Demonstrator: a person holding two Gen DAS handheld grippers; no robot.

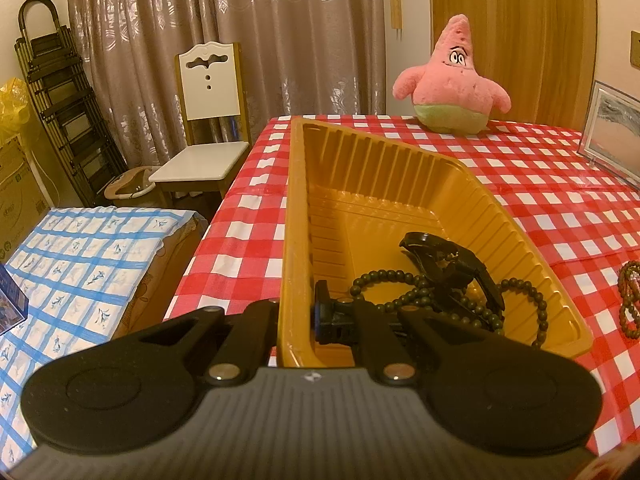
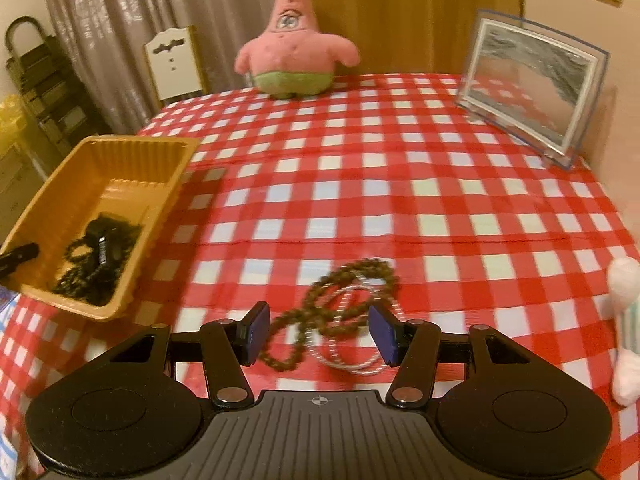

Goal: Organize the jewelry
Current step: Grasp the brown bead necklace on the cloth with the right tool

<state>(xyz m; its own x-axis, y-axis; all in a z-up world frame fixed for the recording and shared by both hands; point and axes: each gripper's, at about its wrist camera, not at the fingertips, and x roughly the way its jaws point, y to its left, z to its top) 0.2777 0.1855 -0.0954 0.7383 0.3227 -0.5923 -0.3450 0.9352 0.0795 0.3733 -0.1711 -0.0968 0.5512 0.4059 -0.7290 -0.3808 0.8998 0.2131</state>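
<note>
Clamping tray wall [image 1: 294, 240], left gripper [image 1: 298, 320] angled down.

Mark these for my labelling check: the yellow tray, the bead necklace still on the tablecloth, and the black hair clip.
yellow tray [image 2: 160, 216]: right wrist view, its ribbed right wall.
bead necklace [image 2: 352, 276]: right wrist view, its upper loop.
black hair clip [image 1: 448, 260]: left wrist view, its body.

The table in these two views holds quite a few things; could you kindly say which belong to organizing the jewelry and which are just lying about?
Part of the job:
- yellow tray
- dark bead string and black clip inside the tray
- brown bead necklace and silvery chain on the cloth

Just lying about:
- pink plush star
- picture frame
- white chair
</note>
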